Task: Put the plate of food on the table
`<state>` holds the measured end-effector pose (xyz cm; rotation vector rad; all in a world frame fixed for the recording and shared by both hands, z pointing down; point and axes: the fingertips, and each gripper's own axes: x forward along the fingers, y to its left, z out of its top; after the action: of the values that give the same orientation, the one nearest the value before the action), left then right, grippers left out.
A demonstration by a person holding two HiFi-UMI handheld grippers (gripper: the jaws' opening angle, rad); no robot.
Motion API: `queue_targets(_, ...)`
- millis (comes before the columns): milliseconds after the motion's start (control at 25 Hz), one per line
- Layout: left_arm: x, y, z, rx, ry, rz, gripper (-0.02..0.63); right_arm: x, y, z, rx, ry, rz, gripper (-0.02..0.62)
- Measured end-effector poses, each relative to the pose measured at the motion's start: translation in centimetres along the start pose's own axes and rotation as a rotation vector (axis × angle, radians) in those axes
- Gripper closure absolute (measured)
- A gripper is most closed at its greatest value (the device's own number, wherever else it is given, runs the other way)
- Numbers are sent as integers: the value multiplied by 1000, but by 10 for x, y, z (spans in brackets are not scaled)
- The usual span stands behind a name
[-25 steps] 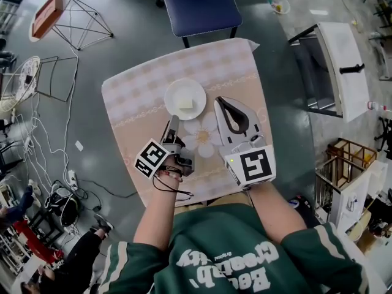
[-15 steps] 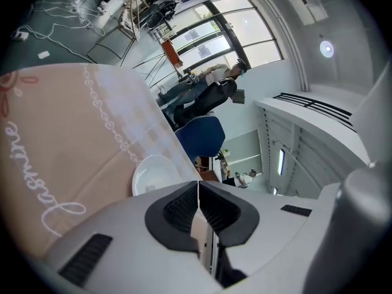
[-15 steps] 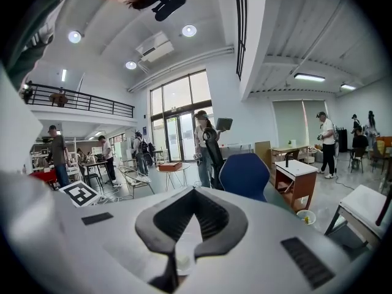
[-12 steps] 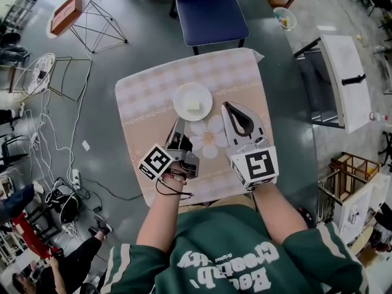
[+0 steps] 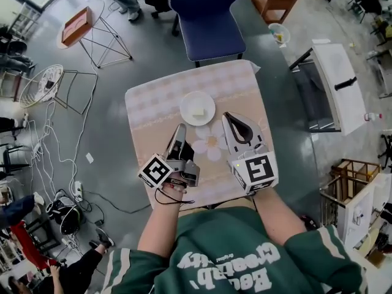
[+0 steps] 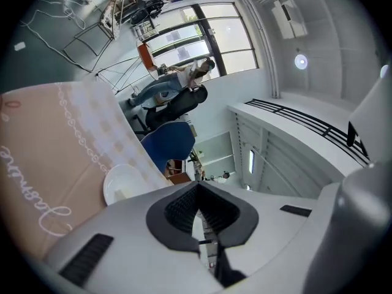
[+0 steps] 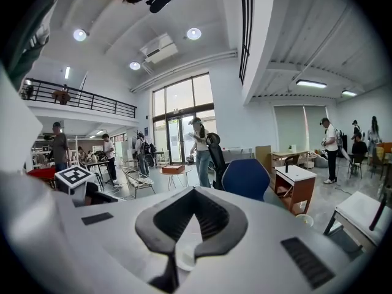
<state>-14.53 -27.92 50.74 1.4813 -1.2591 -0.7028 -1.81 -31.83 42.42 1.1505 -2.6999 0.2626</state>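
Note:
A white plate (image 5: 198,108) with a pale piece of food (image 5: 198,111) rests on the small table (image 5: 150,103), which has a beige patterned cloth. My left gripper (image 5: 181,127) hovers just near-left of the plate, jaws shut with nothing between them. My right gripper (image 5: 229,116) hangs over the cloth near-right of the plate, its tips also together and empty. In the left gripper view the plate (image 6: 125,184) lies left of the closed left gripper (image 6: 197,188). In the right gripper view the right gripper (image 7: 195,193) points level toward the room.
A blue chair (image 5: 205,17) stands at the table's far side. A white side table (image 5: 337,81) is on the right and a wooden crate (image 5: 352,176) lower right. Wire stools (image 5: 92,32) and floor cables (image 5: 55,158) lie to the left. People stand in the room (image 7: 201,143).
The left gripper's jaws have closed with nothing in them. Both grippers stay just short of the plate. The head view has pulled back and shows more floor.

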Motion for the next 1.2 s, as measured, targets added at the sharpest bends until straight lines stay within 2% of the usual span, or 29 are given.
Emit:
queue_targets(120,-14,-24,3,-5,9,-64,597,-11,13,7,-7,-10,-8,581)
queue_targets(520,-103,-83,11,194,54,-221,598,-68,66,18,3,-38,-55,581)
queue_targets(720,-154,-102,13,259,55,-268,597,-100,98,25,-1,-55,-80,581)
queue_targets(920,-193,-122,6,459,75,-283,597,-131,126,36,6,-73,-86,581)
queue_targets(1200,-215,-150,-10,733,83,-301,597,-155,142,49,-15,-85,-76,581)
